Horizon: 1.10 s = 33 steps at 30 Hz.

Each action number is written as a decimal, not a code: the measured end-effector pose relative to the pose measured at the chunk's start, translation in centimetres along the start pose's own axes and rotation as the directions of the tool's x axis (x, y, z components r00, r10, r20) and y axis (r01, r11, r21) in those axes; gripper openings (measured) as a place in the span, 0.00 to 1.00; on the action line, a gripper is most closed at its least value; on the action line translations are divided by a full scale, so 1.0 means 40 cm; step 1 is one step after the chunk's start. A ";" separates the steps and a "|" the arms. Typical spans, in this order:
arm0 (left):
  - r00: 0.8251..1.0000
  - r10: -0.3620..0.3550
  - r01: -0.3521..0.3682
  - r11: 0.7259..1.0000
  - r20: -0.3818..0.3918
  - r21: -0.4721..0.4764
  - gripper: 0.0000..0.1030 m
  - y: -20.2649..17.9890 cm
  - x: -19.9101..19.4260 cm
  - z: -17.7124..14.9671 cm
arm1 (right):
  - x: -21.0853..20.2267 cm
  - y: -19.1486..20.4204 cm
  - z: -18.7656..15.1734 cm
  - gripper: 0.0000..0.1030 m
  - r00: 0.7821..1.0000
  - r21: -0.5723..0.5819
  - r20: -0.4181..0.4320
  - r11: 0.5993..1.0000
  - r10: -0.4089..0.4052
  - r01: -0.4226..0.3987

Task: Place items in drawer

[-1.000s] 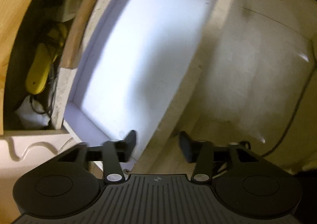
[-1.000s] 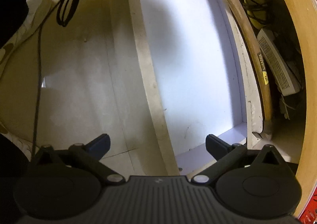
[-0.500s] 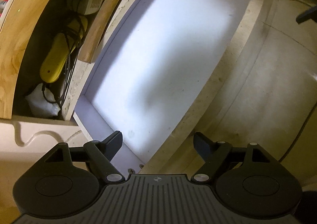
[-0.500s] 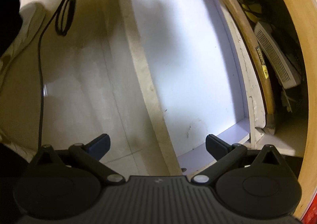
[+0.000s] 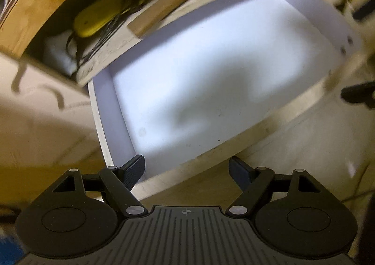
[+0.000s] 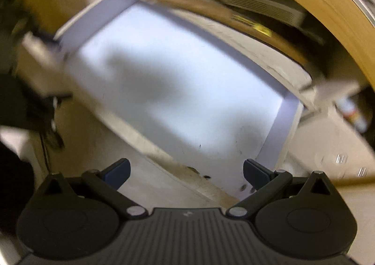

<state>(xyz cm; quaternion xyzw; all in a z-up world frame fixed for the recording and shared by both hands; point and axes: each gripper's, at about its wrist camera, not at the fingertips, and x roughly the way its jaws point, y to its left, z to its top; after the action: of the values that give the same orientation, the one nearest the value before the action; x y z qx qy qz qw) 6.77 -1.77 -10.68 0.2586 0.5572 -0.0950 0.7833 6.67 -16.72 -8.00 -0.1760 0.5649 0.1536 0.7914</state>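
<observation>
White-lined drawer (image 5: pixel 211 91) stands pulled out. Left gripper (image 5: pixel 186 169) and right gripper (image 6: pixel 186 171) hover above its front edge, both spread wide, grasping nothing.

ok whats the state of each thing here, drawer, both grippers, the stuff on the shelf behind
drawer: pulled open, white floor bare, nothing in it
left gripper: open, holding nothing
right gripper: open wide, holding nothing
wooden handle: lying along the drawer's back edge
yellow device: lying in the shelf space behind, tangled with black cords
white slotted box: lying flat in the shelf space, blurred
</observation>
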 end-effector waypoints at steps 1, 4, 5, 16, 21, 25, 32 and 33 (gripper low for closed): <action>1.000 -0.012 0.012 0.999 0.002 -0.036 0.77 0.005 -0.005 0.001 | -0.004 -0.011 0.003 1.00 1.000 0.056 0.005 0.998 0.009 -0.009; 1.000 -0.027 0.028 0.992 0.008 -0.126 0.77 0.017 -0.018 0.004 | -0.008 -0.028 0.000 1.00 1.000 0.187 0.013 0.982 0.019 -0.022; 0.999 -0.031 0.032 0.987 0.012 -0.158 0.77 0.022 -0.022 0.004 | -0.009 -0.032 -0.002 1.00 1.000 0.225 0.015 0.974 0.019 -0.022; 0.997 -0.069 0.081 0.890 0.043 -0.449 0.76 0.071 -0.043 -0.020 | -0.002 -0.054 -0.020 1.00 0.999 0.458 0.007 0.889 0.031 -0.031; 0.997 -0.048 0.068 0.893 0.056 -0.445 0.76 0.069 -0.047 -0.015 | 0.001 -0.049 -0.018 1.00 0.999 0.454 -0.006 0.890 0.032 -0.026; 0.997 -0.036 0.062 0.899 0.068 -0.434 0.76 0.065 -0.049 -0.011 | -0.003 -0.052 -0.017 1.00 1.000 0.466 0.000 0.885 0.020 -0.017; 0.990 0.010 0.049 0.907 0.138 -0.419 0.76 0.061 -0.074 0.007 | -0.022 -0.056 -0.010 1.00 0.999 0.483 0.041 0.875 -0.002 -0.018; 0.988 0.014 0.051 0.907 0.152 -0.419 0.76 0.062 -0.080 0.010 | -0.027 -0.055 -0.008 1.00 0.999 0.482 0.052 0.876 -0.010 -0.016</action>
<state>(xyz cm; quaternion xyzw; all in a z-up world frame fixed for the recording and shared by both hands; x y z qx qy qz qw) 7.04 -0.32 -6.89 0.0701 0.5060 0.0008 0.8597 7.05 -18.88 -6.83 0.0316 0.5646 0.0139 0.8246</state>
